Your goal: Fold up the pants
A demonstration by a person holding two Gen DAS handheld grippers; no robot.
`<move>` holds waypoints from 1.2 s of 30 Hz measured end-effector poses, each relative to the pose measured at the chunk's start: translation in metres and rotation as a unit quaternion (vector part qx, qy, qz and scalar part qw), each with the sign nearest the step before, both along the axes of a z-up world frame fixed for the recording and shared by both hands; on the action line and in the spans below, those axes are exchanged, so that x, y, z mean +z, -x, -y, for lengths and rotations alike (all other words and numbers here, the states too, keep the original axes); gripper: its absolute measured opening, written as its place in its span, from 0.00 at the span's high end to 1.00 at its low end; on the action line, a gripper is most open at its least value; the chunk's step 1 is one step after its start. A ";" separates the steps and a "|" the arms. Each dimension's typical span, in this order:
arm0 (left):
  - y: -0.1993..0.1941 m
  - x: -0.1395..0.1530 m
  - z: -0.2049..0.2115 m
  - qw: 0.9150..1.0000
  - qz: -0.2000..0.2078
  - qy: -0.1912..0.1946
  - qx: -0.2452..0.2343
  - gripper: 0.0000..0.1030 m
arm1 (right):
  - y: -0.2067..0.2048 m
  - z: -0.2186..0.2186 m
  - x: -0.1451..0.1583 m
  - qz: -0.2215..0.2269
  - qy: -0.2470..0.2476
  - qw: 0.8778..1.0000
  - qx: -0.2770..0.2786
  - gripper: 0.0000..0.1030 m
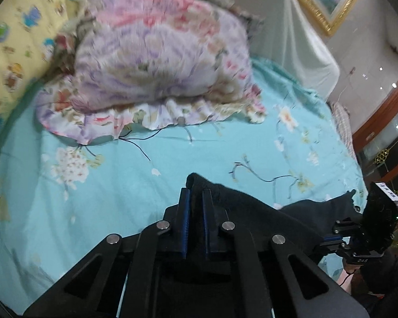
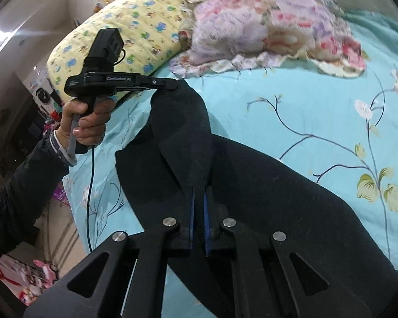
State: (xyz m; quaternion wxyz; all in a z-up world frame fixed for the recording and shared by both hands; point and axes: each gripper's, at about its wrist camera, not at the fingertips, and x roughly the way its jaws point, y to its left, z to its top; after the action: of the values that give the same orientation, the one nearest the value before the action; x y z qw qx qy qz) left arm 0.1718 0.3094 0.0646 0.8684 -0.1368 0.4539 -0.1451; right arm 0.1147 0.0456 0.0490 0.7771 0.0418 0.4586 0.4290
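Note:
Black pants (image 2: 265,190) lie on a turquoise floral bed sheet (image 2: 305,111). My right gripper (image 2: 199,198) is shut on a raised fold of the pants' edge. My left gripper (image 1: 196,193) is shut on another part of the same edge; it also shows in the right wrist view (image 2: 172,84), held up at the left with the black cloth hanging taut between the two grippers. The pants (image 1: 252,206) run right from my left gripper toward the right gripper (image 1: 329,241), seen at the right edge.
A floral pink and purple pillow (image 1: 159,53) and a yellow cartoon-print pillow (image 1: 16,47) lie at the head of the bed. A white draped headboard (image 1: 291,39) stands behind. The bed's edge (image 2: 74,185) drops to a cluttered floor.

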 end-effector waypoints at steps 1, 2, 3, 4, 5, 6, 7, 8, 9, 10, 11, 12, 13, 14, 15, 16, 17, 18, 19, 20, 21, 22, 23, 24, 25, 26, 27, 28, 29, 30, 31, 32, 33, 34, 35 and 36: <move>0.009 0.003 -0.001 1.000 0.008 0.002 0.003 0.94 | 0.004 0.000 0.002 0.008 0.003 1.000 0.002 0.94; 0.018 0.005 -0.002 1.000 0.017 0.005 0.007 0.94 | 0.008 -0.001 0.003 0.013 0.005 1.000 0.005 0.94; 0.031 0.007 -0.003 0.999 0.029 0.011 0.011 0.94 | 0.012 -0.002 0.003 0.016 0.005 1.000 0.011 0.94; 0.039 0.007 -0.005 0.999 0.035 0.014 0.016 0.94 | 0.017 -0.003 0.003 0.021 0.007 1.000 0.017 0.94; 0.047 0.007 -0.009 0.999 0.040 0.016 0.022 0.94 | 0.020 -0.005 0.003 0.025 0.010 0.999 0.020 0.94; 0.055 0.006 -0.011 0.998 0.044 0.019 0.028 0.94 | 0.024 -0.007 0.001 0.028 0.013 0.999 0.025 0.94; 0.063 0.005 -0.013 0.998 0.046 0.025 0.034 0.94 | 0.028 -0.009 0.000 0.029 0.015 0.999 0.030 0.94; 0.069 0.003 -0.016 0.998 0.047 0.028 0.041 0.94 | 0.030 -0.010 -0.002 0.030 0.016 0.999 0.033 0.94; 0.076 0.000 -0.019 0.997 0.047 0.033 0.049 0.94 | 0.034 -0.012 -0.003 0.033 0.020 0.999 0.036 0.94; 0.083 -0.002 -0.023 0.996 0.048 0.040 0.057 0.94 | 0.037 -0.014 -0.005 0.039 0.026 0.998 0.040 0.94; 0.089 -0.004 -0.025 0.996 0.048 0.046 0.065 0.95 | 0.041 -0.016 -0.006 0.046 0.031 0.998 0.044 0.94; 0.096 -0.007 -0.029 0.994 0.049 0.055 0.075 0.95 | 0.045 -0.018 -0.007 0.053 0.038 0.997 0.048 0.94; 0.100 -0.010 -0.030 0.994 0.049 0.059 0.081 0.95 | 0.048 -0.020 -0.007 0.058 0.043 0.996 0.052 0.94; 0.105 -0.013 -0.033 0.993 0.050 0.064 0.087 0.96 | 0.051 -0.022 -0.008 0.063 0.049 0.995 0.056 0.94; 0.111 -0.016 -0.035 0.992 0.048 0.070 0.095 0.96 | 0.054 -0.023 -0.009 0.069 0.055 0.994 0.059 0.94; 0.114 -0.019 -0.035 0.991 0.047 0.073 0.100 0.96 | 0.057 -0.024 -0.010 0.076 0.063 0.993 0.063 0.94; 0.117 -0.022 -0.035 0.991 0.045 0.075 0.104 0.97 | 0.059 -0.025 -0.011 0.078 0.066 0.993 0.064 0.94; 0.121 -0.025 -0.035 0.990 0.042 0.080 0.107 0.97 | 0.061 -0.026 -0.012 0.080 0.069 0.992 0.066 0.94; 0.125 -0.029 -0.034 0.989 0.038 0.086 0.112 0.97 | 0.061 -0.025 -0.013 0.081 0.071 0.992 0.066 0.94; 0.128 -0.032 -0.033 0.988 0.035 0.090 0.117 0.97 | 0.063 -0.025 -0.013 0.083 0.074 0.992 0.067 0.94; 0.131 -0.033 -0.033 0.988 0.033 0.093 0.120 0.98 | 0.063 -0.025 -0.013 0.085 0.076 0.991 0.067 0.94; 0.135 -0.034 -0.031 0.987 0.032 0.099 0.126 0.98 | 0.065 -0.025 -0.013 0.087 0.078 0.991 0.068 0.94; 0.139 -0.033 -0.030 0.986 0.032 0.101 0.129 0.96 | 0.066 -0.025 -0.013 0.090 0.079 0.990 0.069 0.94; 0.141 -0.029 -0.027 0.986 0.037 0.096 0.132 0.92 | 0.067 -0.026 -0.013 0.092 0.081 0.990 0.069 0.94; 0.142 -0.024 -0.023 0.987 0.043 0.085 0.132 0.86 | 0.068 -0.026 -0.013 0.094 0.084 0.990 0.070 0.94; 0.142 -0.019 -0.021 0.988 0.048 0.079 0.126 0.67 | 0.069 -0.027 -0.013 0.097 0.087 0.989 0.071 0.94; 0.138 -0.014 -0.018 0.989 0.051 0.069 0.119 0.40 | 0.070 -0.028 -0.013 0.099 0.089 0.988 0.073 0.94; 0.133 -0.008 -0.016 0.990 0.053 0.054 0.117 0.28 | 0.070 -0.029 -0.013 0.100 0.090 0.988 0.074 0.94; 0.127 -0.004 -0.014 0.991 0.056 0.040 0.114 0.22 | 0.070 -0.029 -0.013 0.100 0.091 0.988 0.075 0.94; 0.120 0.000 -0.011 0.992 0.058 0.024 0.107 0.22 | 0.070 -0.029 -0.012 0.101 0.092 0.988 0.075 0.94; 0.111 0.004 -0.009 0.993 0.058 0.007 0.099 0.22 | 0.070 -0.029 -0.012 0.101 0.092 0.988 0.075 0.94; 0.102 0.008 -0.007 0.994 0.060 -0.007 0.088 0.22 | 0.069 -0.029 -0.012 0.098 0.091 0.988 0.074 0.94; 0.093 0.011 -0.004 0.996 0.062 -0.012 0.065 0.22 | 0.069 -0.028 -0.012 0.095 0.089 0.989 0.073 0.94; 0.086 0.014 -0.003 0.997 0.061 -0.014 0.046 0.22 | 0.068 -0.028 -0.012 0.094 0.088 0.989 0.072 0.94; 0.076 0.016 0.001 0.998 0.060 -0.023 0.025 0.22 | 0.069 -0.028 -0.013 0.092 0.088 0.989 0.071 0.94; 0.070 0.018 0.004 0.998 0.060 -0.034 0.010 0.22 | 0.069 -0.028 -0.013 0.091 0.088 0.989 0.071 0.94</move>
State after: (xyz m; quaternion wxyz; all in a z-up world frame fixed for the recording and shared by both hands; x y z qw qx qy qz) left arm 0.1022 0.3050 0.0824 0.8998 -0.1028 0.4040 -0.1290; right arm 0.0457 0.0739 0.0361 0.7836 -0.0985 0.4239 0.4433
